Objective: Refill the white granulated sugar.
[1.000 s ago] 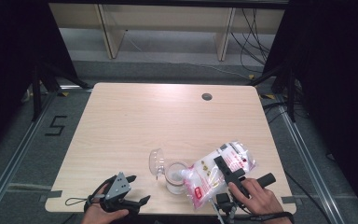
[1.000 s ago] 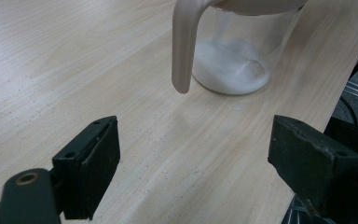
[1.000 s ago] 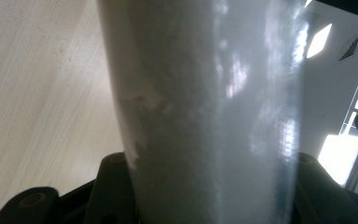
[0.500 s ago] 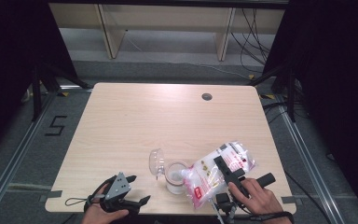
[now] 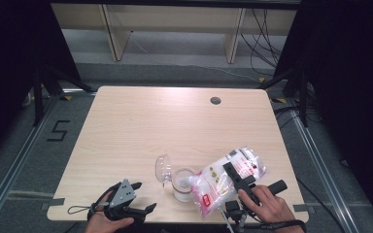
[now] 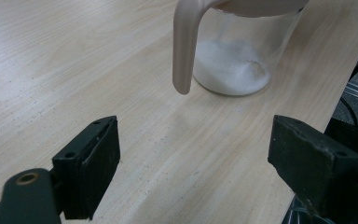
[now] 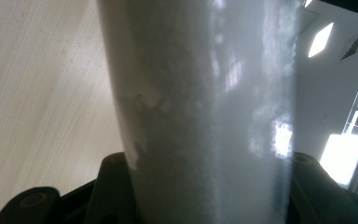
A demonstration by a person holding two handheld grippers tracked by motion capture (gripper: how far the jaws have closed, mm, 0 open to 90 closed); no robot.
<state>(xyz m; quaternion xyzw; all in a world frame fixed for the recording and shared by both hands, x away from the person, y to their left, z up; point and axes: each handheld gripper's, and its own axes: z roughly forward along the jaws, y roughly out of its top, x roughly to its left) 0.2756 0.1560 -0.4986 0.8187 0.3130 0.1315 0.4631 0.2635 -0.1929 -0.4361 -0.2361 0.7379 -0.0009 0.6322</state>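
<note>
A clear plastic bag (image 5: 212, 185) of white grains with red print lies tilted, its lower corner over the mouth of a glass jar (image 5: 182, 188). My right gripper (image 5: 240, 178) is shut on the bag's upper part; in the right gripper view the bag (image 7: 205, 112) bulges between the jaws of the right gripper (image 7: 205, 186). The jar (image 6: 235, 60) holds a layer of white grains, and its hinged lid (image 5: 162, 169) stands flipped open to the left. My left gripper (image 5: 144, 196) rests open near the front edge, left of the jar, with nothing between the jaws of the left gripper (image 6: 193, 163).
The light wooden table (image 5: 175, 126) has a round cable hole (image 5: 215, 100) at its back right. A beige lid arm (image 6: 185, 46) hangs down beside the jar. Dark floor and shelf legs lie beyond the far edge.
</note>
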